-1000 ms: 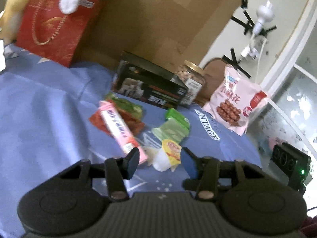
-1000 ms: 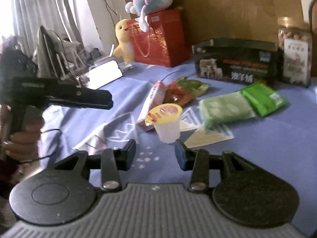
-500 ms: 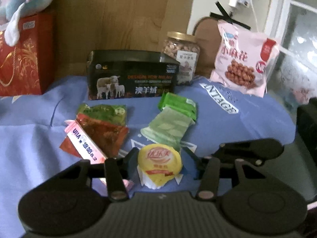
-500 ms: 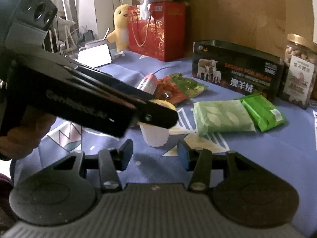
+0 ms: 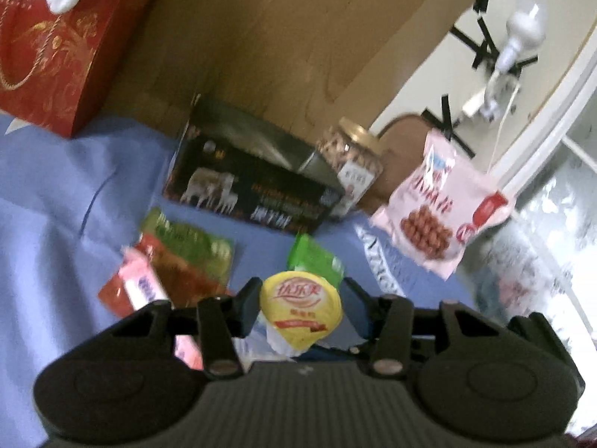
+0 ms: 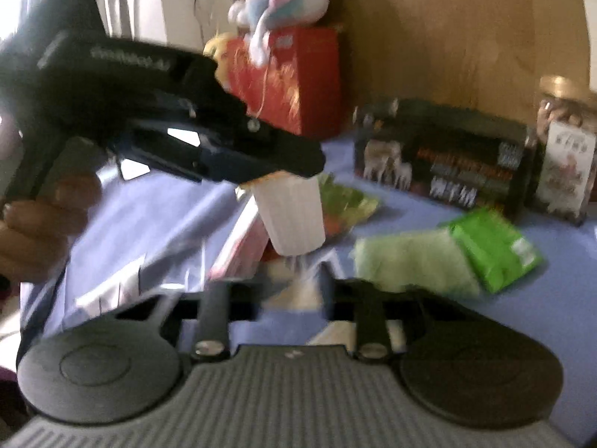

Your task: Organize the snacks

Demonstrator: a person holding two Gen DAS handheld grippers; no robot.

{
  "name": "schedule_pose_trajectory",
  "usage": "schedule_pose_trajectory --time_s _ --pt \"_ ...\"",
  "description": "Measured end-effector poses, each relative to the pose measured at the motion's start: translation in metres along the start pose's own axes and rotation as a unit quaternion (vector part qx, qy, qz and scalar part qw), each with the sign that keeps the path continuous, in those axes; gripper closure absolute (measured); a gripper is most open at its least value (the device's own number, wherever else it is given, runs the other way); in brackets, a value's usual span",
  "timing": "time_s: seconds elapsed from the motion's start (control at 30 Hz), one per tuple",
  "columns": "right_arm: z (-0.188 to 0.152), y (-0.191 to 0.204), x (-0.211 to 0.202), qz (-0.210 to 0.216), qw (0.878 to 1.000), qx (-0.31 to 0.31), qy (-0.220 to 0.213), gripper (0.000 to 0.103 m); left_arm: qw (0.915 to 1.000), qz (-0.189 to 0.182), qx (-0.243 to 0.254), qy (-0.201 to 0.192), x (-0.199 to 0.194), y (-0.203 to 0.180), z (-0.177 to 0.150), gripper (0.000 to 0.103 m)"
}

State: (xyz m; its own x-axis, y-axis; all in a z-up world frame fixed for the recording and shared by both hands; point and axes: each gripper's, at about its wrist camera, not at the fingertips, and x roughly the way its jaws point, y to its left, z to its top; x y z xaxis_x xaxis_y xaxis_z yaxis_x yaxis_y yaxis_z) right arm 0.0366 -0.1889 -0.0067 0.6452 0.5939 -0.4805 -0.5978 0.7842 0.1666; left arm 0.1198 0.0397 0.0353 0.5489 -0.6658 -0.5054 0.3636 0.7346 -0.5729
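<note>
A blue cloth (image 5: 56,194) covers the table, with a black box (image 5: 250,190) at its back. In front of the box, the left gripper (image 5: 300,300) clamps a yellow-lidded cup (image 5: 300,304), lifted clear of the cloth. The right gripper (image 6: 289,300) is blurred; I cannot tell its opening.

cup (image 5: 300,308): white, yellow lid | cloth (image 5: 56,201): blue | bag (image 5: 41,44): red, gold

Left tool (image 5: 300,302) is clamping a cup (image 5: 300,308) between its fingers, held raised. Right tool (image 6: 291,300) is sitting with fingers parted, gripping nothing.
</note>
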Motion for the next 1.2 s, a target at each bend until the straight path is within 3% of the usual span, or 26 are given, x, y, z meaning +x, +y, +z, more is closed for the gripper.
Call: schedule_pose_trajectory --time_s 0.2,0.33,0.5,0.67,0.8,0.87,1.03,1.1,1.2 --pt "0.035 -0.028 0.004 -0.008 0.999 0.033 -0.039 0.083 0.9987 -0.040 -0.014 -0.028 0.013 -0.005 0.042 0.057" --pt "0.057 -0.044 0.012 -0.028 0.996 0.041 -0.068 0.084 0.9984 -0.035 0.012 -0.043 0.034 -0.016 0.071 0.057" --pt "0.078 -0.087 0.024 -0.052 0.990 0.097 -0.093 0.084 0.9980 -0.029 0.034 -0.044 0.070 -0.022 0.101 0.056" --pt "0.090 -0.109 0.047 -0.099 0.985 0.099 -0.098 0.084 0.9958 0.040 0.066 -0.050 0.102 -0.021 0.112 0.057" --pt "0.095 -0.120 0.052 -0.107 0.982 0.108 -0.112 0.082 0.9920 0.085 0.072 -0.058 0.107 -0.008 0.112 0.054" --pt "0.091 -0.122 0.045 -0.098 0.981 0.120 -0.118 0.082 0.9886 0.103 0.083 -0.072 0.097 -0.005 0.109 0.048" --pt "0.088 -0.114 0.031 -0.054 0.985 0.116 -0.118 0.082 0.9841 0.121 0.085 -0.099 0.060 0.003 0.094 0.047" --pt "0.086 -0.110 0.032 -0.012 0.988 0.120 -0.093 0.082 0.9821 0.135 0.081 -0.103 0.045 0.010 0.082 0.047" --pt "0.076 -0.107 0.046 0.044 0.986 0.156 -0.034 0.081 0.9819 0.158 0.069 -0.077 0.033 0.029 0.064 0.047"
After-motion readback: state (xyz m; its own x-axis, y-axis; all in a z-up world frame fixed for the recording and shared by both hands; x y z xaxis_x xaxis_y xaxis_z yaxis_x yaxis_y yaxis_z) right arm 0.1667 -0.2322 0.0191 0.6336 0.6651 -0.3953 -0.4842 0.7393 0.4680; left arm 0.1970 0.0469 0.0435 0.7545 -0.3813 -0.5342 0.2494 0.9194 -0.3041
